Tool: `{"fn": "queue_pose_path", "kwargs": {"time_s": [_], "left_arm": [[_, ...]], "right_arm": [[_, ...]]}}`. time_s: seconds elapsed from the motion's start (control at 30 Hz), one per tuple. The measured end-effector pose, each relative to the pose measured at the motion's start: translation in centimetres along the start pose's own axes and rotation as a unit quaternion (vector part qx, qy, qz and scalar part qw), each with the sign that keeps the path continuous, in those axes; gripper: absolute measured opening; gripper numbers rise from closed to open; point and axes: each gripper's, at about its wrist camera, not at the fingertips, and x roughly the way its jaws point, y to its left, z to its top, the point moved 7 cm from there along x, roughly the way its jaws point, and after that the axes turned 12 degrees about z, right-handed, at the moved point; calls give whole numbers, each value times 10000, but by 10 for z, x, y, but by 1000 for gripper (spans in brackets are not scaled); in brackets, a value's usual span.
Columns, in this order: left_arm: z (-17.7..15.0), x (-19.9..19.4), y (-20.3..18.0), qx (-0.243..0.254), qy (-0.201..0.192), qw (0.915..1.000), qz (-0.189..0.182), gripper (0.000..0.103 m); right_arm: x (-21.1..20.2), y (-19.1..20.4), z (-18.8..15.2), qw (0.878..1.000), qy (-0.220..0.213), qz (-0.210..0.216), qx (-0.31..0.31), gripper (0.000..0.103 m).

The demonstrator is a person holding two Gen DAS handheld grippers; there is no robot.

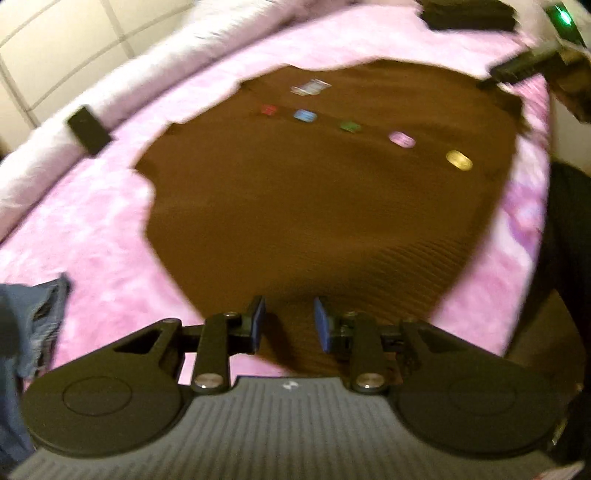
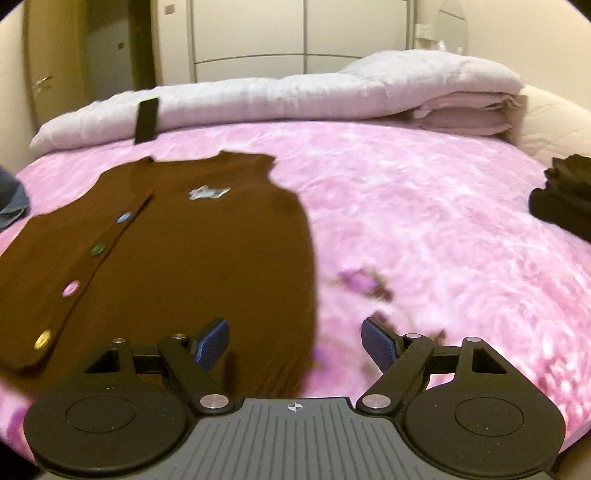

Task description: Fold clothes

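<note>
A bedroom with pale wardrobe doors (image 2: 303,33) at the back holds a bed (image 2: 424,206) under a mottled pink cover. A rolled white duvet (image 2: 258,96) lies along the bed's far edge, with a stack of folded pale bedding (image 2: 469,107) at the far right corner and a flat black object (image 2: 146,122) leaning on the duvet.

A brown knitted vest (image 2: 177,258) lies spread flat on the left half of the bed, neck toward the duvet and hem at the near edge. A row of coloured buttons (image 2: 71,288) runs down its front and a small pale patch (image 2: 208,192) sits on the chest. Right of the vest's side edge the pink cover is bare across to a dark folded garment (image 2: 561,199) at the right edge. A bunched blue denim piece (image 1: 40,317) lies by the left edge, apart from the vest.

The left tongs (image 1: 288,326) hover above the vest's ribbed hem, jaws narrowly apart with nothing gripped between the blue pads (image 1: 258,325). The right tongs (image 2: 295,343) stand wide apart, straddling the vest's right side edge near the hem, gripping nothing. Both views are motion-blurred.
</note>
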Motion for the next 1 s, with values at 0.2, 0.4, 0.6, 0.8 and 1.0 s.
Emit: {"fn": "queue_pose_path", "kwargs": {"time_s": [0.2, 0.4, 0.6, 0.8, 1.0], "left_arm": [[-9, 28, 12, -27, 332, 9994, 33, 25], [-10, 20, 25, -21, 225, 9997, 92, 28], [-14, 10, 51, 603, 12, 9962, 629, 28], [-6, 9, 81, 1321, -406, 9852, 1009, 39], [-10, 13, 92, 1545, -639, 9828, 781, 40]], "right_arm": [[25, -8, -1, 9979, 414, -294, -413, 80], [5, -13, 2, 9923, 470, -1004, -551, 80], [-26, 111, 19, 9887, -90, 85, -1493, 80], [-11, 263, -3, 9510, 3, 1671, -2601, 79], [14, 363, -51, 8993, 322, 2308, -3701, 63]]}}
